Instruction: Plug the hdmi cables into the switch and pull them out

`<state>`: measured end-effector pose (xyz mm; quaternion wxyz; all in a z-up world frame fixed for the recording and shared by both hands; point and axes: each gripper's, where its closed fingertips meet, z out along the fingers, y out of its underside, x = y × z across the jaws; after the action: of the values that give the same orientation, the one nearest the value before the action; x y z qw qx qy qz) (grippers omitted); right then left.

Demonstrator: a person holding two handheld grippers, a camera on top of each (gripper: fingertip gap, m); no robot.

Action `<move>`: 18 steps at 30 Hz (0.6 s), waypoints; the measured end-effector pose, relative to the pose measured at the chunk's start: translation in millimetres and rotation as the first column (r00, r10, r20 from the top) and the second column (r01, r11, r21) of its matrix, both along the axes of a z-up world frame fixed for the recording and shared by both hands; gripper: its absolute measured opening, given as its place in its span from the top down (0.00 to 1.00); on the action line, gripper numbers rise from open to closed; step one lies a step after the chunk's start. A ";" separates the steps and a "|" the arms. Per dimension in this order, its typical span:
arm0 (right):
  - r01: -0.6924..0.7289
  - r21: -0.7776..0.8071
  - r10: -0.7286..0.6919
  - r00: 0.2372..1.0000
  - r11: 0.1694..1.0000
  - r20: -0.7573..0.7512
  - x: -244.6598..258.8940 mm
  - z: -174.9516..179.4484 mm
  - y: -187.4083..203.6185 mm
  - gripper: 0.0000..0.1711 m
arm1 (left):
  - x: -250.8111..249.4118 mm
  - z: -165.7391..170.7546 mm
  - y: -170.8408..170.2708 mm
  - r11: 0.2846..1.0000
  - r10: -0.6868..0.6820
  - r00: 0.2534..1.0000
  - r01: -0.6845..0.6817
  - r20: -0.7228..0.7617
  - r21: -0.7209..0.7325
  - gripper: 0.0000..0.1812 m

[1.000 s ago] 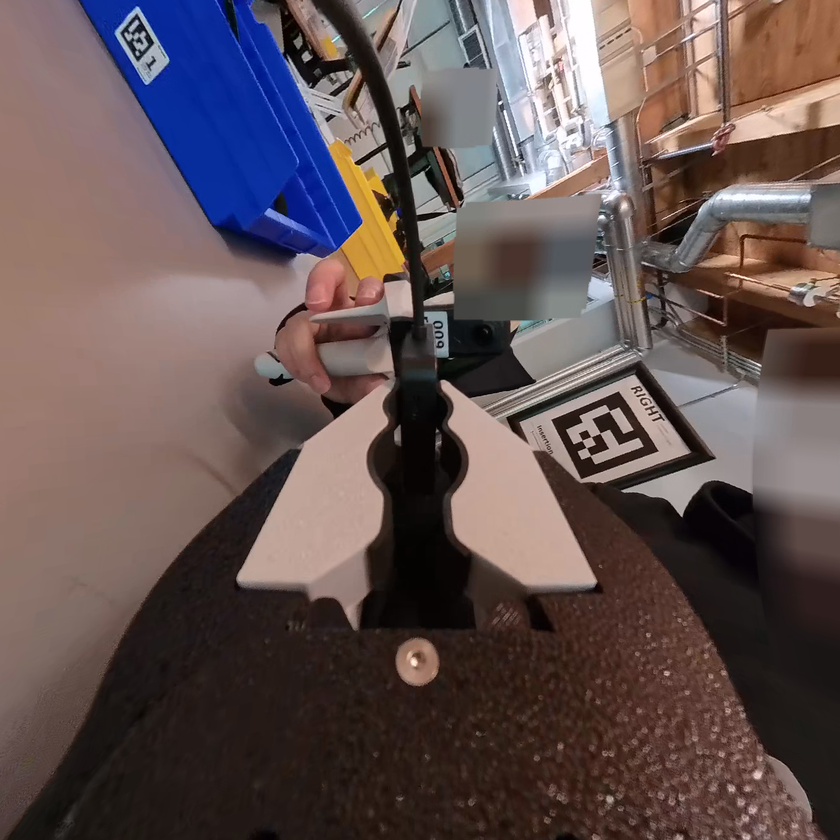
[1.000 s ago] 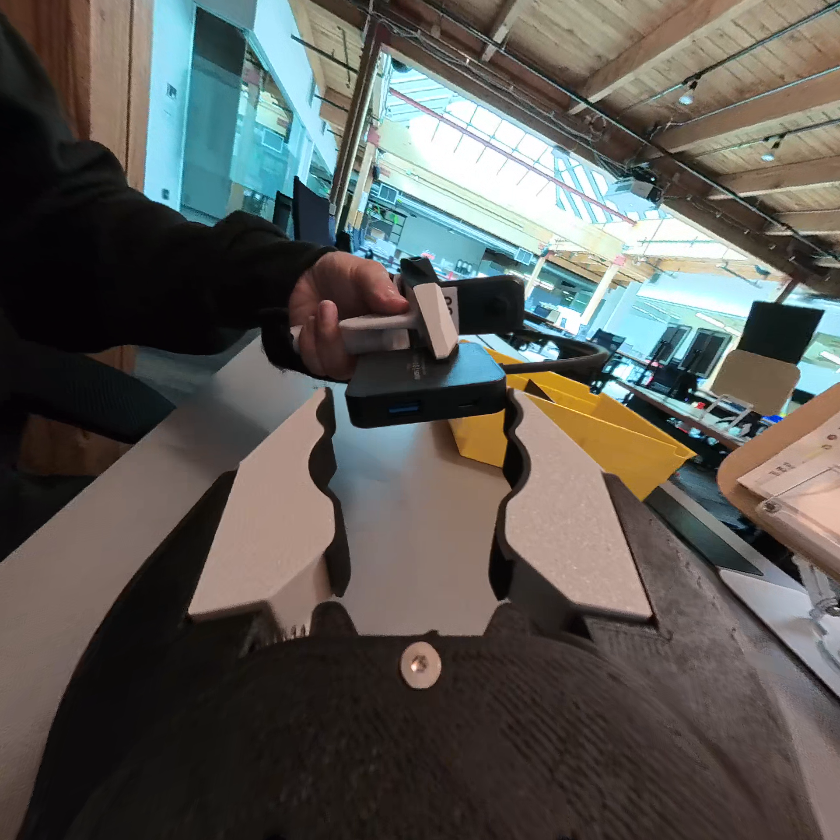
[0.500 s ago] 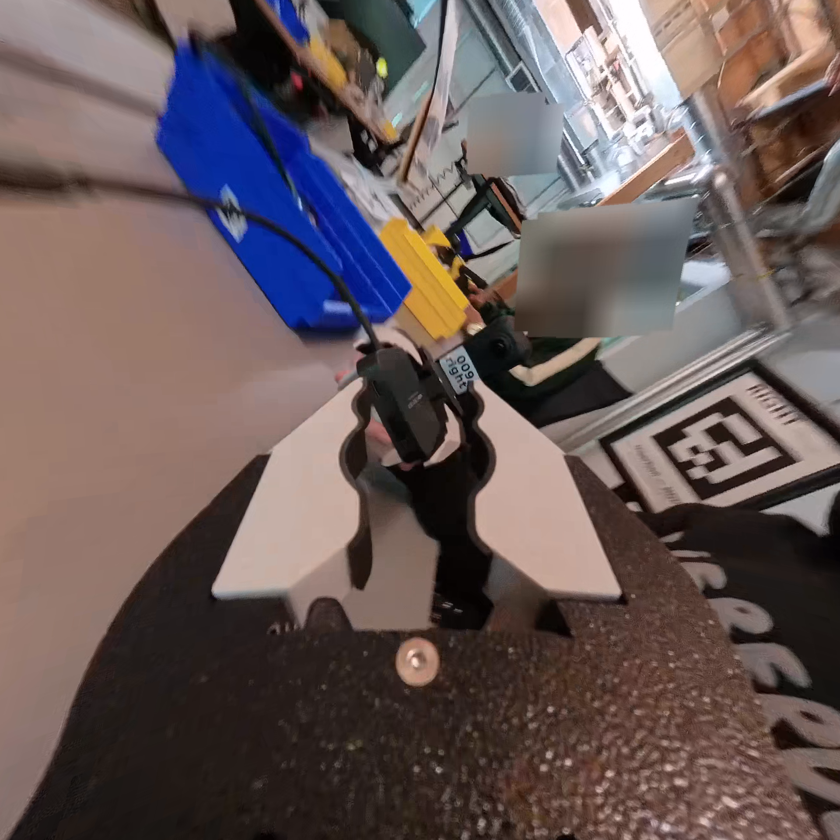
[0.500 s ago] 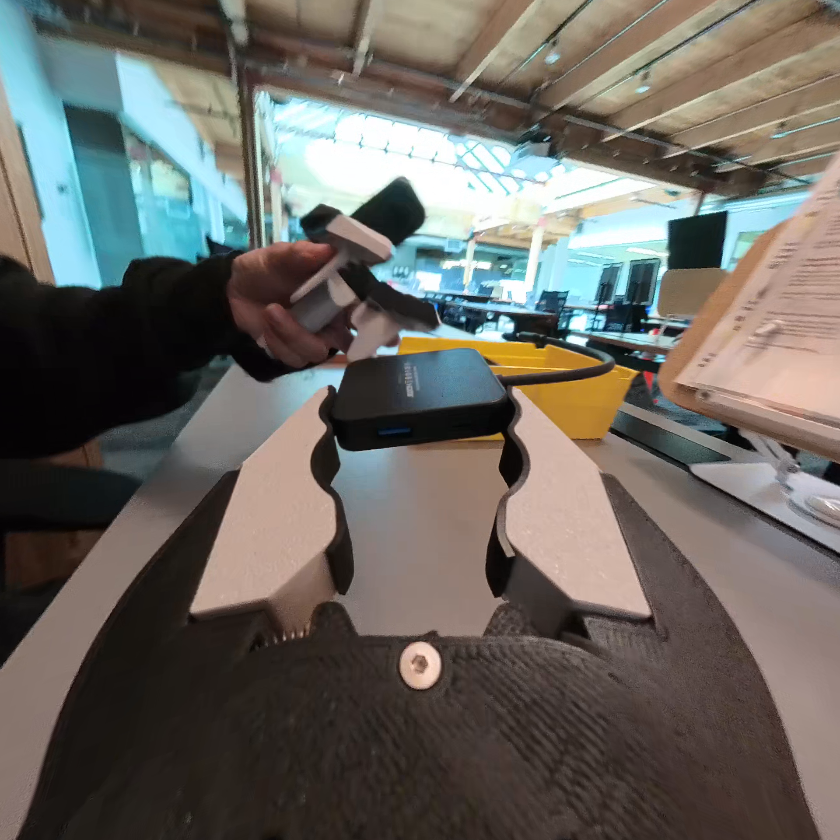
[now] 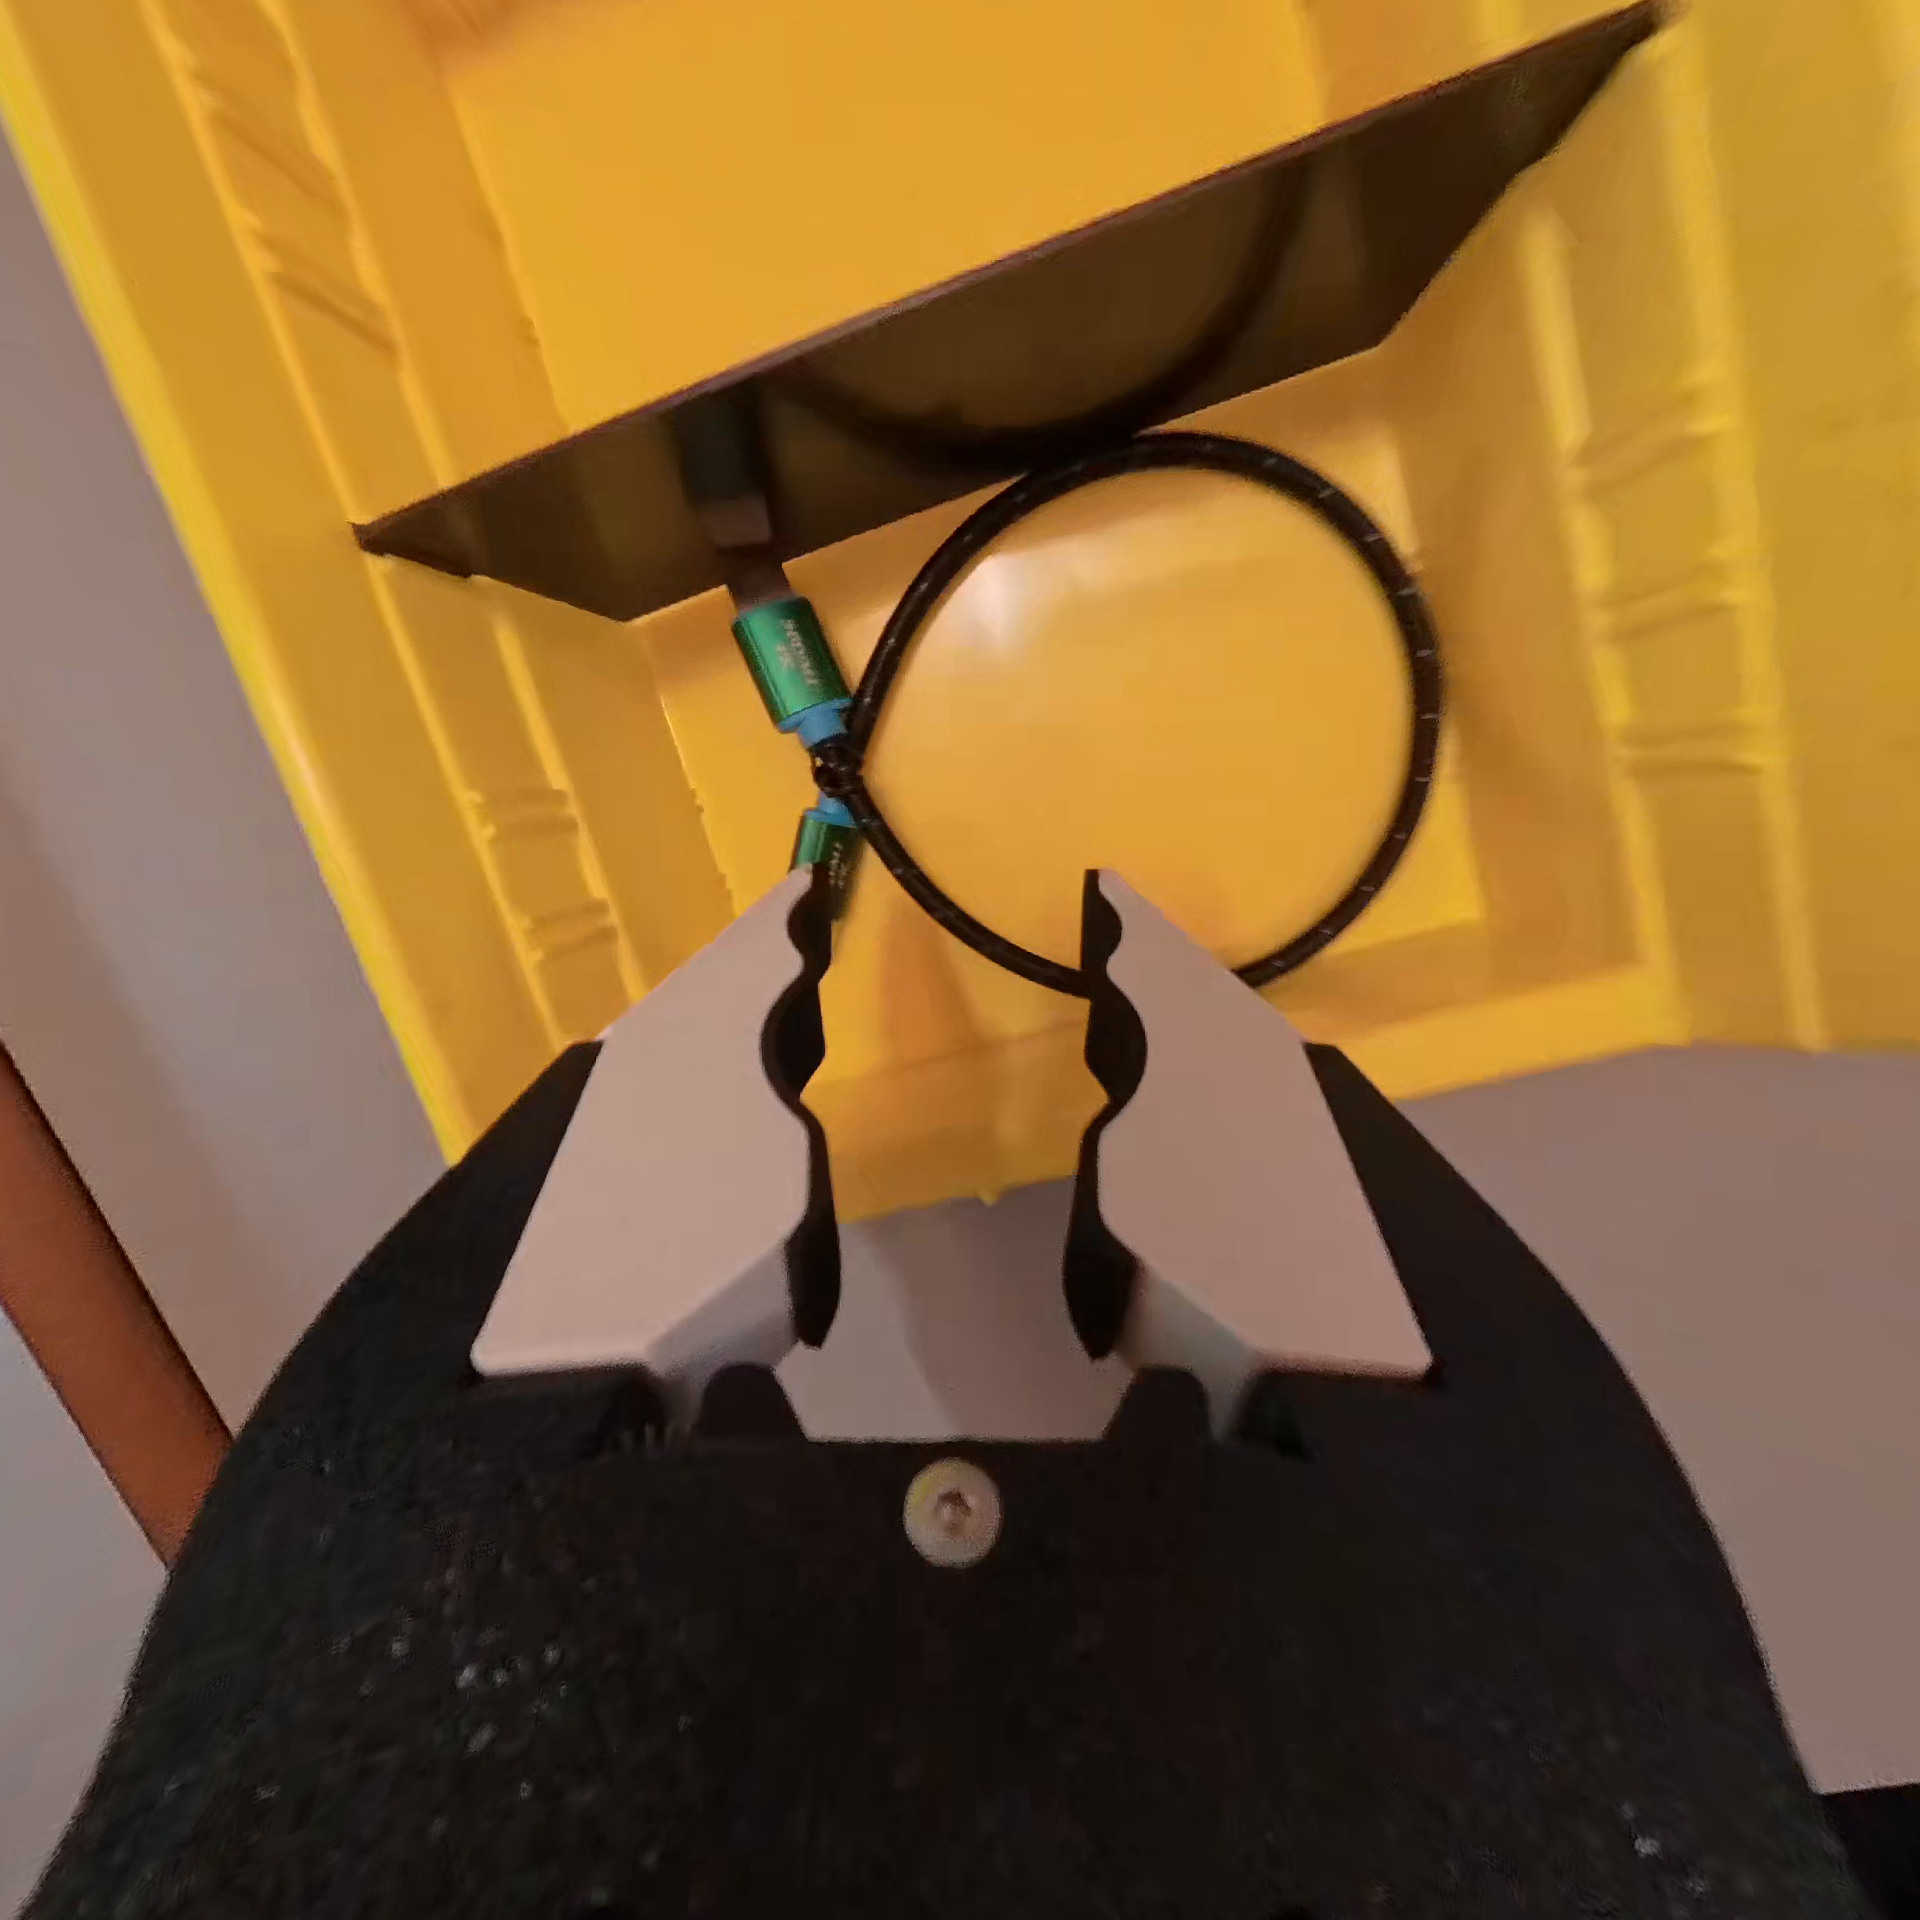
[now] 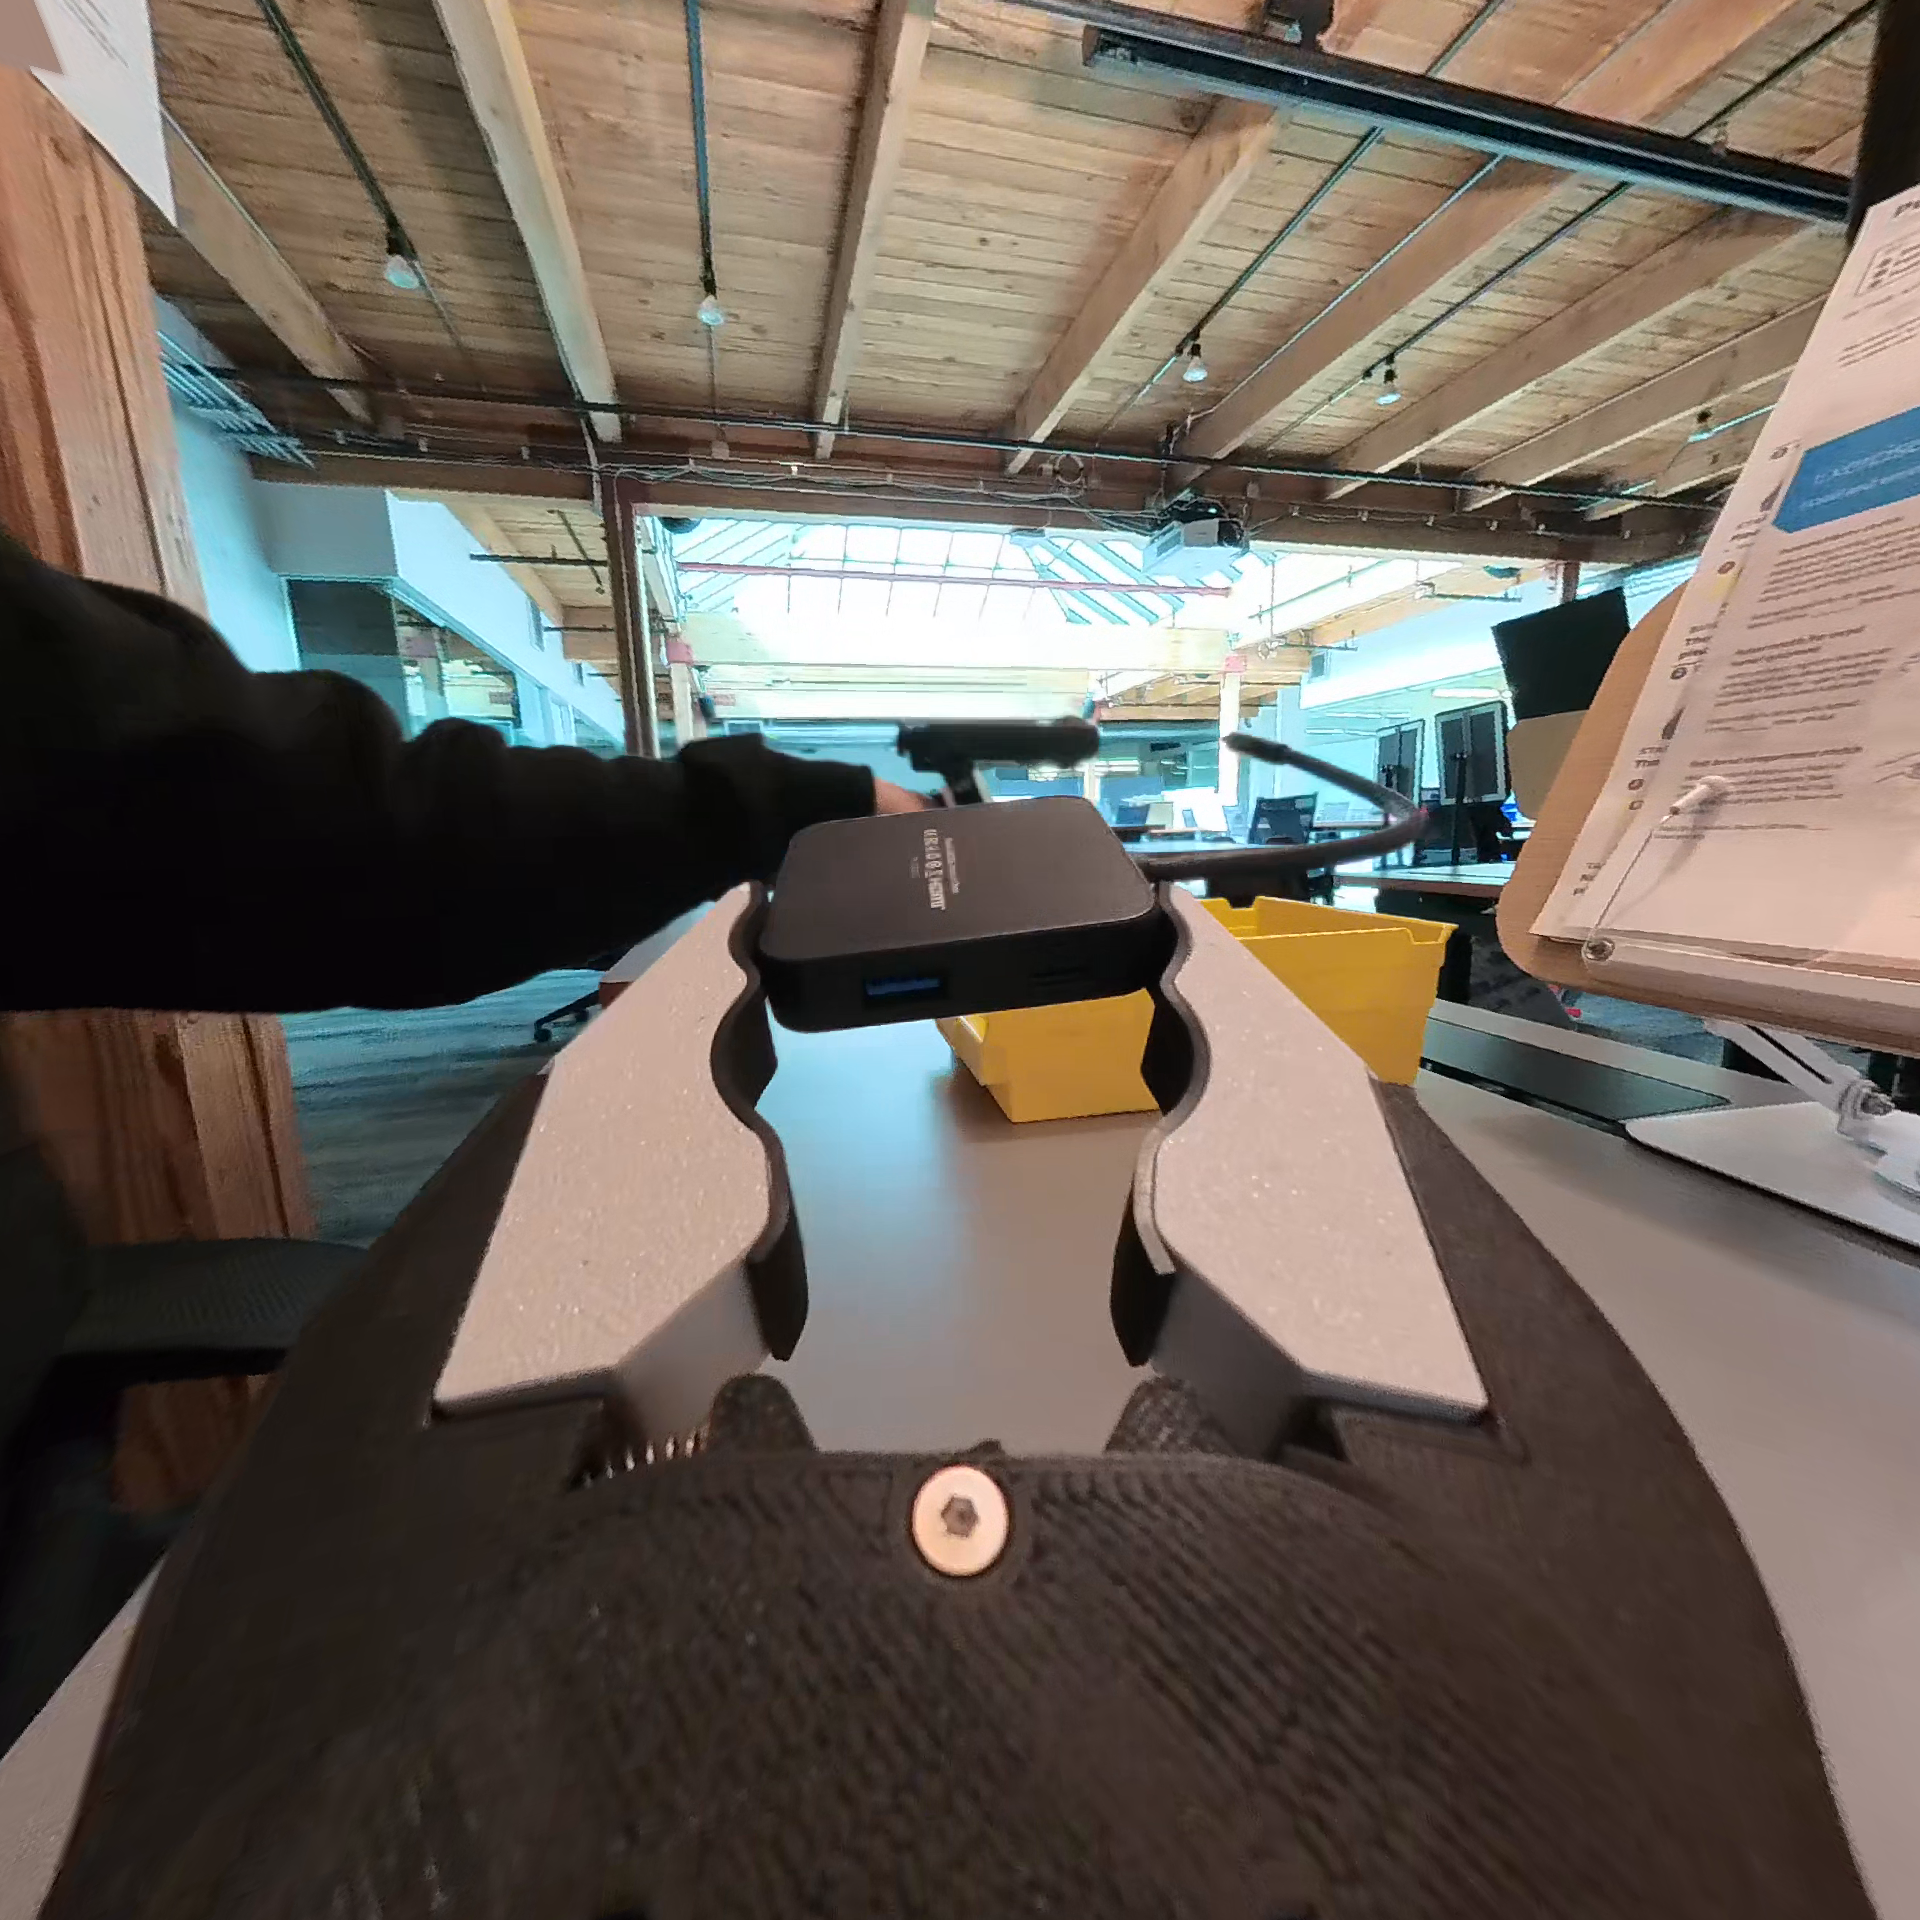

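Fingers of the left claw [image 5: 945, 883] stand spread with nothing between them, poised above a yellow bin [image 5: 1621, 582] that sits on the pale surface [image 5: 1621, 1226]. Just ahead of the fingertips a coiled black HDMI cable [image 5: 1423, 665] lies on the bin floor. Its loop passes behind the tip of the right-hand finger, and one green plug [image 5: 826, 847] sits right at the tip of the left-hand finger [image 5: 675, 1132]; whether it touches is not clear. The other green plug [image 5: 784, 670] lies farther ahead, its metal end pointing under a dark divider panel [image 5: 935, 436] that crosses the bin at a slant.

Over on the right claw [image 6: 956, 914], the fingers are wide apart yet closed onto a flat black switch [image 6: 956, 883], gripping it by its two side edges and holding it clear of the surface [image 6: 935, 1195], ports facing the camera. A dark cord [image 6: 1340, 821] curls away from its far side, to the right. Beyond the switch, a black-sleeved arm [image 6: 416, 831] reaches in from the left of the claw, and the yellow bin [image 6: 1309, 987] stands ahead and slightly right. A sheet on a stand [image 6: 1766, 675] leans at the far right.
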<state>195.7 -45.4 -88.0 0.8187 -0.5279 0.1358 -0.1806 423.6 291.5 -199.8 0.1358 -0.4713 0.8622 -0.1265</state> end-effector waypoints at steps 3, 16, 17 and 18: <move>-0.014 0.014 0.014 1.000 1.000 0.015 -3.1 2.6 -2.0 0.59 | 14.9 -22.5 9.8 0.996 0.014 0.999 -0.011 -0.037 0.084 0.75; -0.251 0.262 0.250 0.967 0.932 0.038 -22.9 27.2 -20.1 0.59 | 42.7 -16.0 15.2 0.999 0.043 0.996 -0.045 0.078 0.014 0.96; -0.268 0.280 0.266 0.963 0.922 0.045 -24.5 29.3 -22.2 0.59 | 43.3 -1.3 15.2 0.999 0.016 0.991 -0.020 0.130 0.027 0.96; -0.270 0.290 0.266 0.963 0.918 0.054 -25.2 30.5 -23.7 0.58 | 43.9 16.8 16.7 0.999 -0.002 0.982 -0.008 0.191 0.050 0.96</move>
<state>170.4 -69.1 -57.4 0.9060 -0.4124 0.0823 -0.0484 467.5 308.2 -183.0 0.2299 -0.4549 0.8474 -0.1488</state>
